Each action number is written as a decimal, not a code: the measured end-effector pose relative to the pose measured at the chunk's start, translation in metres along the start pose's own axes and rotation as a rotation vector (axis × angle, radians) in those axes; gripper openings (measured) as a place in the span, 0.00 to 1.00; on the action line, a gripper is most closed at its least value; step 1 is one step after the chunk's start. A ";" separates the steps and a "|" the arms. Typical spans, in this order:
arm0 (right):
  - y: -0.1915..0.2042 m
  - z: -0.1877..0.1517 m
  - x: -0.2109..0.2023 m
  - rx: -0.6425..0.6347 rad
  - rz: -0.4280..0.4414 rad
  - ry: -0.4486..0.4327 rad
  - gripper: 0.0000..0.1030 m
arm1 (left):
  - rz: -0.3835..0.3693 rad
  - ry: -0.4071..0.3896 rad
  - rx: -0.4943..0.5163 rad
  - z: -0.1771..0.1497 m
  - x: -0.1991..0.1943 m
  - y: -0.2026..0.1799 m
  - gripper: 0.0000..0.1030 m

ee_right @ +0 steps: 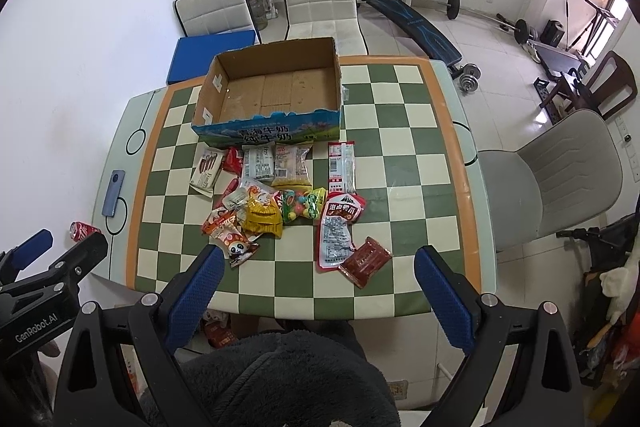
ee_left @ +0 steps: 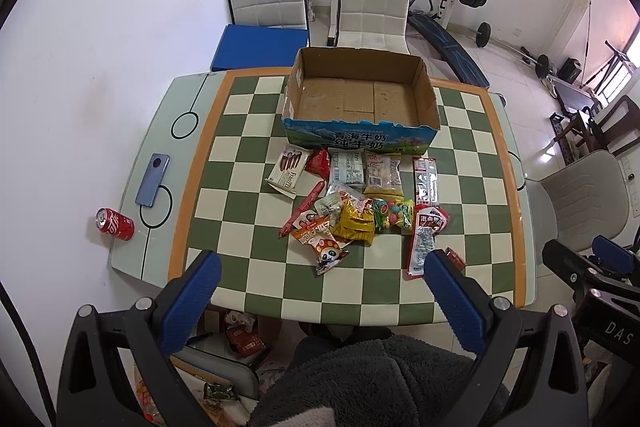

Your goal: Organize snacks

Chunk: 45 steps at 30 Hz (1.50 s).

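An empty open cardboard box (ee_left: pixel 360 99) (ee_right: pixel 276 91) with a blue printed front stands at the far side of the checkered table (ee_left: pixel 248 267) (ee_right: pixel 400 155). Several snack packets lie in a loose pile (ee_left: pixel 352 211) (ee_right: pixel 272 199) in front of it, among them a yellow packet (ee_left: pixel 354 223) (ee_right: pixel 262 217), a panda packet (ee_left: pixel 330 255) (ee_right: pixel 240 251) and a long red-and-white packet (ee_left: pixel 424 243) (ee_right: pixel 334 235). A flat red packet (ee_right: pixel 364 261) lies nearest me. My left gripper (ee_left: pixel 320 275) and right gripper (ee_right: pixel 318 267) are open, empty, held above the table's near edge.
A phone (ee_left: pixel 152 179) (ee_right: pixel 113 193) lies on the table's left strip. A red cola can (ee_left: pixel 115 223) (ee_right: pixel 82 229) lies beside the table's left edge. White chairs (ee_left: pixel 374 7) (ee_right: pixel 560 179) stand behind and right of the table. Gym equipment fills the back.
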State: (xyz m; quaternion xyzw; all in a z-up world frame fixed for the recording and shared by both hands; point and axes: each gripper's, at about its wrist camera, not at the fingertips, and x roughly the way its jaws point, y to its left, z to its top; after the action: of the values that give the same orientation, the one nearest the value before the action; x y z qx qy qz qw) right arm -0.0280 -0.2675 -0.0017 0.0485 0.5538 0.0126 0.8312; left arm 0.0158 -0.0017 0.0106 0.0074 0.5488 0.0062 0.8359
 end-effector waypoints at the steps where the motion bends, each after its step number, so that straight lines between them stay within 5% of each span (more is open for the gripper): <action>1: 0.000 0.000 0.000 0.001 0.001 0.000 0.95 | -0.002 0.001 -0.002 0.000 0.000 0.000 1.00; 45: 0.004 0.000 0.000 0.001 0.019 0.012 0.95 | -0.007 -0.002 -0.001 -0.001 0.000 -0.004 1.00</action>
State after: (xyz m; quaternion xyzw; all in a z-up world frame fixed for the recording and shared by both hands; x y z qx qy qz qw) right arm -0.0275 -0.2638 -0.0013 0.0538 0.5584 0.0204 0.8276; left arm 0.0147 -0.0057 0.0097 0.0049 0.5478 0.0035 0.8366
